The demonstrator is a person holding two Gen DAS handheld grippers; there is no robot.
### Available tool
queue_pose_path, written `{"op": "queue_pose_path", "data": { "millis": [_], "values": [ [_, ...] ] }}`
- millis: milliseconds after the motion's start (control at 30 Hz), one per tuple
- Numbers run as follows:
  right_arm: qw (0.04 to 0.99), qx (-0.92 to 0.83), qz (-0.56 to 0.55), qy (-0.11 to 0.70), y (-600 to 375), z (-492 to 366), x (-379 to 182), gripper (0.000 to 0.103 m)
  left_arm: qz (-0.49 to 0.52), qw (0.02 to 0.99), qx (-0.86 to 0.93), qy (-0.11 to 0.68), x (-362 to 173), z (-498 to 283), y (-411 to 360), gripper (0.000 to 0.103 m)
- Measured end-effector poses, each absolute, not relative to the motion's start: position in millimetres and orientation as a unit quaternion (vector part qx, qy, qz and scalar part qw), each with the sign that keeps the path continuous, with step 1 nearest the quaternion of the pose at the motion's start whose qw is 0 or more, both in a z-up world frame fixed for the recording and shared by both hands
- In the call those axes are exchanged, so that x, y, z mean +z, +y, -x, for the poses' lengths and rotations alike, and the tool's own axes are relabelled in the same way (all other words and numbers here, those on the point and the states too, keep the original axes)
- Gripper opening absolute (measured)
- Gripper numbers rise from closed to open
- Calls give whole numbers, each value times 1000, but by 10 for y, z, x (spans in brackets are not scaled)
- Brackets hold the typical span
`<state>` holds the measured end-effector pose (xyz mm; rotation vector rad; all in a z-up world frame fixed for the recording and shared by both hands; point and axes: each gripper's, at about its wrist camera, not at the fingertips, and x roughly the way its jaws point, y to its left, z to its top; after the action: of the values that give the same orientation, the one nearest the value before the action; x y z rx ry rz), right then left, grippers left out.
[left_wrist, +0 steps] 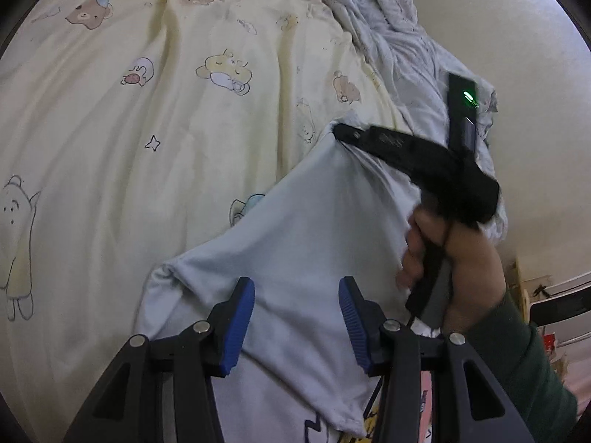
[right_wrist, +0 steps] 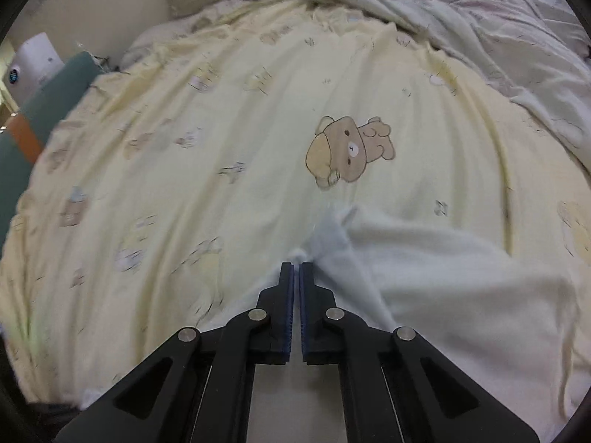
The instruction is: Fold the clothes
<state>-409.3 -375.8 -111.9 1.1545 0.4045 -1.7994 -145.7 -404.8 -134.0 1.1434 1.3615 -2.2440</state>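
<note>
While the left gripper (left_wrist: 297, 323) hangs with its blue pads (left_wrist: 240, 326) spread wide and nothing between them, a pale blue shirt (left_wrist: 295, 243) lies beneath it on the yellow bedsheet (left_wrist: 110, 129) printed with bears. Farther right, a hand (left_wrist: 454, 258) in a green sleeve (left_wrist: 517, 369) holds the right gripper (left_wrist: 341, 133), whose tip bites the shirt's far edge. A rumpled white blanket (left_wrist: 388, 37) lies along the bed's far right side.

From the right wrist, the right gripper (right_wrist: 297, 267) is pressed together, pinching a bunched fold of the shirt (right_wrist: 424, 277), which trails back to the right across the bedsheet (right_wrist: 221, 147). The blanket (right_wrist: 480, 18) fills the far right corner.
</note>
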Motion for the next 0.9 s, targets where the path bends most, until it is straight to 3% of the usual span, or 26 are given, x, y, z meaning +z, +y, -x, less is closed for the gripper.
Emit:
{"op": "queue_pose_path", "data": {
  "millis": [433, 567, 667, 900],
  "values": [
    [476, -733, -459, 158, -3639, 4293, -957, 2, -393, 138, -790, 449, -1238, 1418, -3987, 48],
    [430, -746, -460, 217, -3624, 4298, -1206, 0, -405, 142, -787, 443, -1273, 1437, -3953, 48],
    [395, -781, -432, 218, -3548, 4351, -1127, 0, -413, 146, -785, 438, -1295, 1446, -3926, 48],
    [441, -780, -436, 78, -2412, 3846, -581, 3, -406, 141, -787, 442, -1244, 1490, -3953, 48]
  ]
}}
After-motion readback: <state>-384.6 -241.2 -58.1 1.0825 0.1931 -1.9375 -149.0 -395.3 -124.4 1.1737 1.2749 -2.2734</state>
